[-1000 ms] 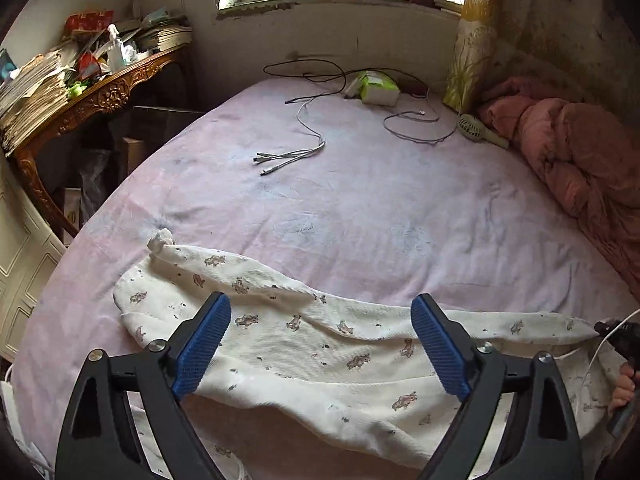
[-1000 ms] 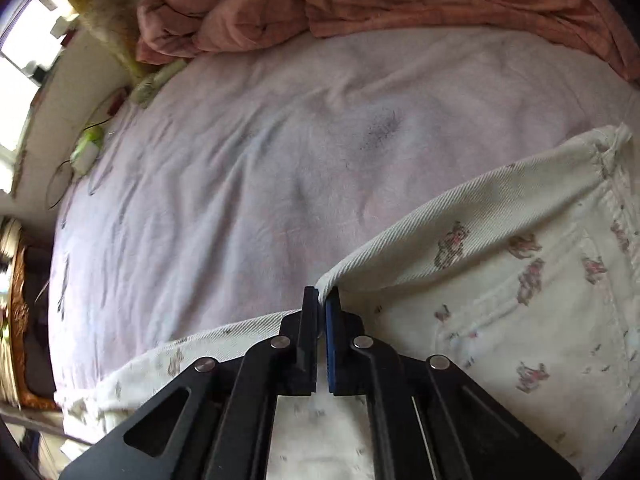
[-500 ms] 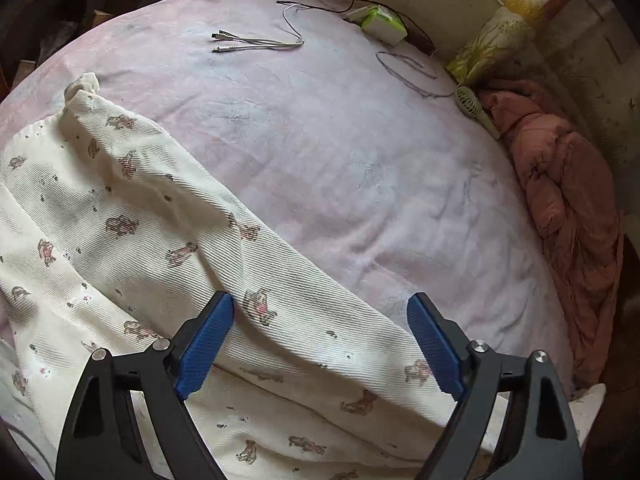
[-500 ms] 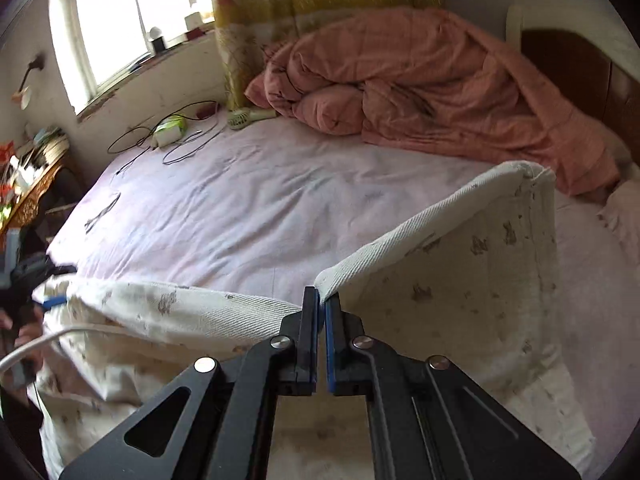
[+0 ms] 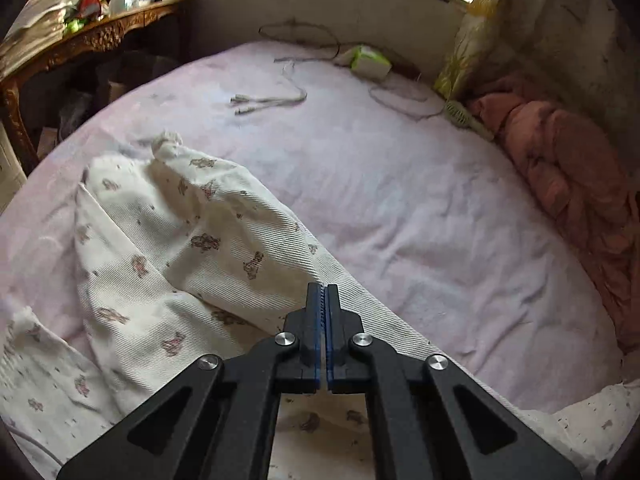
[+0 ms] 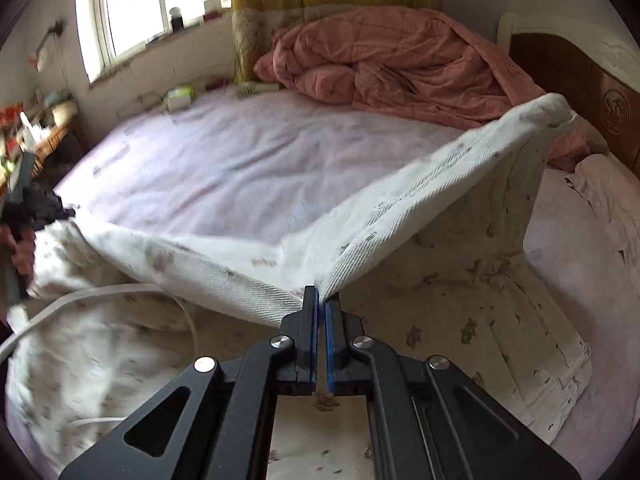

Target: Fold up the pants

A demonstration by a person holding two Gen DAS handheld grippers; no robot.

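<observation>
Cream pants (image 5: 172, 240) printed with small animals lie across the near part of a pink bed sheet (image 5: 400, 184). My left gripper (image 5: 322, 292) is shut on the far edge of a pant leg, its blue pads pinching the ribbed cloth. The leg's cuff (image 5: 166, 146) sits bunched up to the far left. In the right wrist view the pants (image 6: 440, 320) are lifted into a tent, and my right gripper (image 6: 320, 298) is shut on their edge, which runs up to the waistband corner (image 6: 556, 106). The left gripper (image 6: 24, 200) and a hand show at the left edge.
A salmon quilt (image 6: 400, 60) is heaped at the headboard side. Cables (image 5: 272, 100), a green-white box (image 5: 370, 62) and a small hand fan (image 5: 464, 116) lie at the far end of the bed. A cluttered carved table (image 5: 80, 36) stands to the left. A white cord (image 6: 100, 296) crosses the pants.
The left gripper has dropped onto the pant leg's edge and closed on it from wide open. The right gripper has carried its held edge up and across, tenting the pants.
</observation>
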